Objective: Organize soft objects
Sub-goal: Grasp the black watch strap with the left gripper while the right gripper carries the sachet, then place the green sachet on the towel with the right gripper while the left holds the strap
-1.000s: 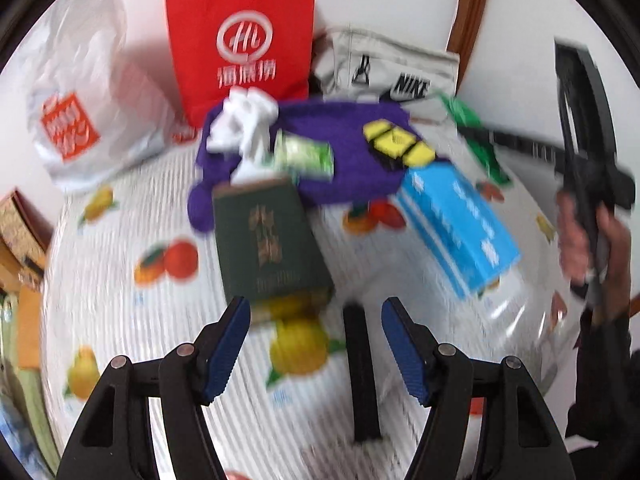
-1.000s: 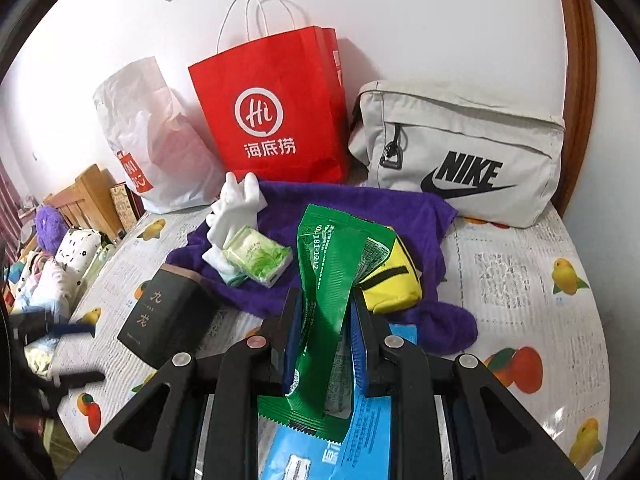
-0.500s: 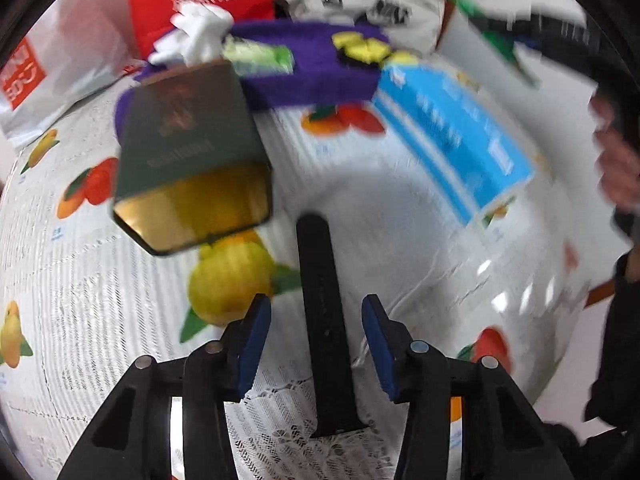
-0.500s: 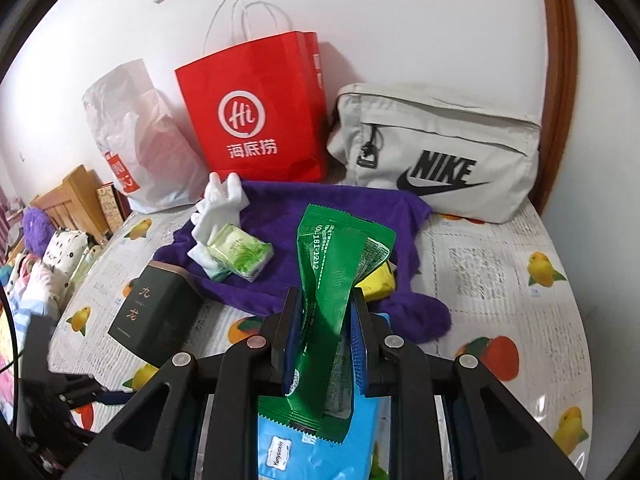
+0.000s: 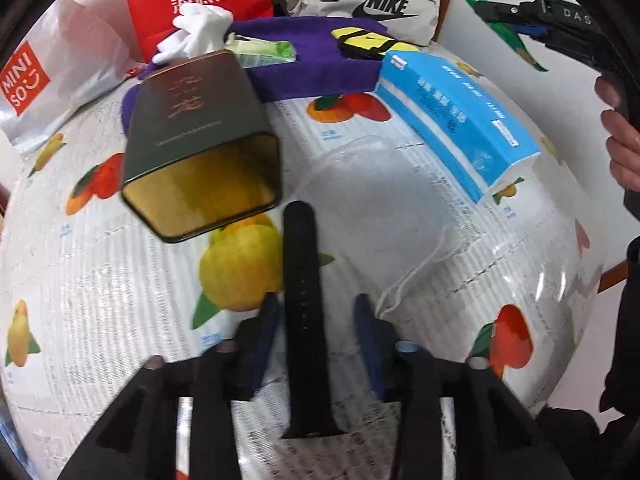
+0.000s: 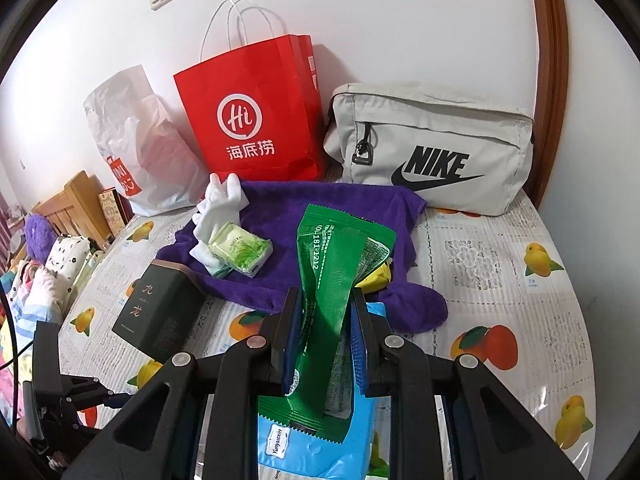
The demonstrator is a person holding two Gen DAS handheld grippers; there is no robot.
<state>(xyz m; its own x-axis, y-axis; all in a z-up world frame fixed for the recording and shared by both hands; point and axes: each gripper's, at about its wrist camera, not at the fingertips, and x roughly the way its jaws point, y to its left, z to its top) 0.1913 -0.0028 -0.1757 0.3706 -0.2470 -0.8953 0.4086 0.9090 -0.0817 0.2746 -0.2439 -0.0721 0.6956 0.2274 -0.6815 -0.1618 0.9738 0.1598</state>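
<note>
I'm looking at my left gripper [image 5: 314, 316], a matte black plastic frame with round silvery rivets and ribbed blue pads. My right gripper [image 6: 325, 332] is showing the same build. A dark sleeve [image 5: 628, 320] is covering my right arm.

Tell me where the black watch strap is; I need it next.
In the left wrist view, the black watch strap lies on the tablecloth between the left gripper's open fingers.

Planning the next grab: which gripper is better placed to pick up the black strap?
Left. The left gripper already straddles the black strap, jaws not touching it; the right gripper is shut on the green packet.
</note>
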